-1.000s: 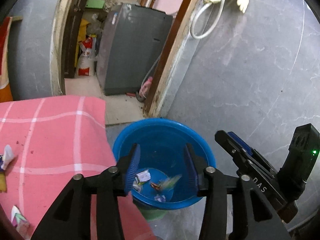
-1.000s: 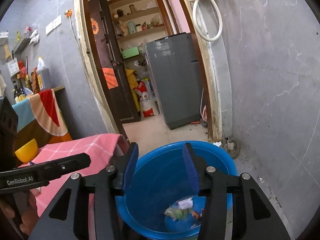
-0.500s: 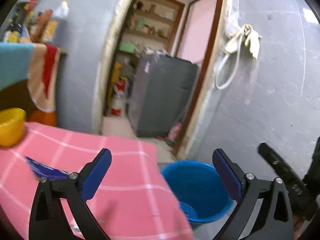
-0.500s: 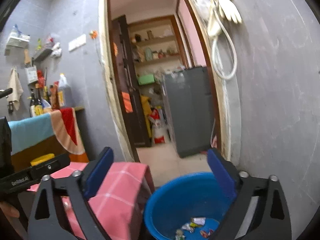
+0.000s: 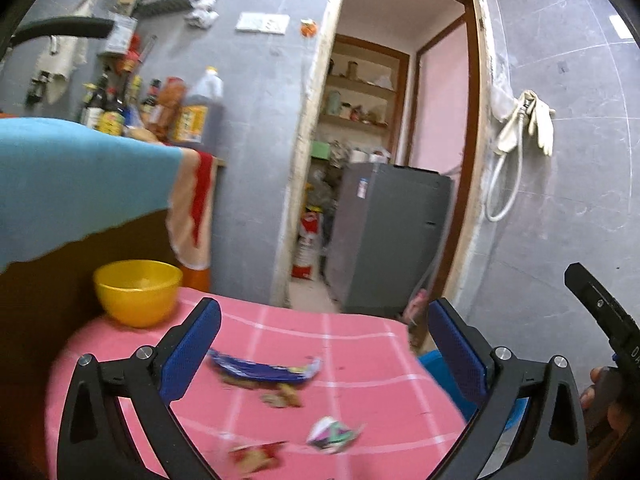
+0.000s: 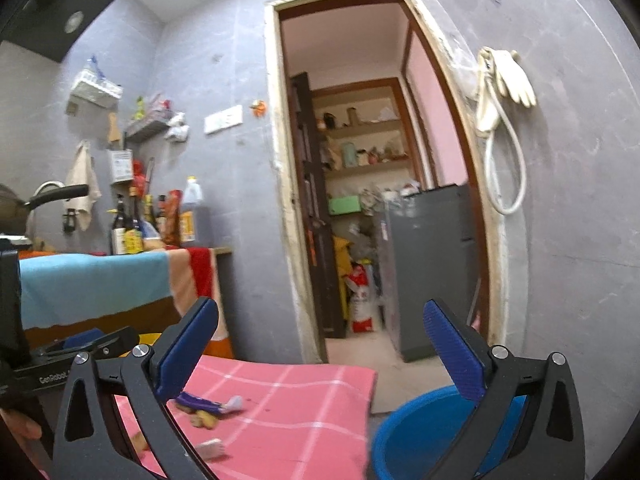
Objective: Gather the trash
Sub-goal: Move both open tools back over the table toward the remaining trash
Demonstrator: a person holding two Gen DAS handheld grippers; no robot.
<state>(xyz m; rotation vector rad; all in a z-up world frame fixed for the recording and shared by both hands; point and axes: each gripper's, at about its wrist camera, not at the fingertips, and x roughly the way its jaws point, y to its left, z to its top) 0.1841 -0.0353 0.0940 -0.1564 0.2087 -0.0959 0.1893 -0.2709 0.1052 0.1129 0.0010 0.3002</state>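
My left gripper gaping wide and empty above the pink cloth, purple wrapper between my fingers, right gripper wide open, empty, blue tub beneath.

four pieces of trash are lying on the pink cloth: one purple wrapper, one brown scrap, one white-green wrapper, one red wrapper. one yellow bowl and one blue bucket are showing. two grippers, left and right, are gaping.

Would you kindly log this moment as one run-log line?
left tool: open, empty | right tool: open, empty | wrappers on pink cloth | blue basin beside table
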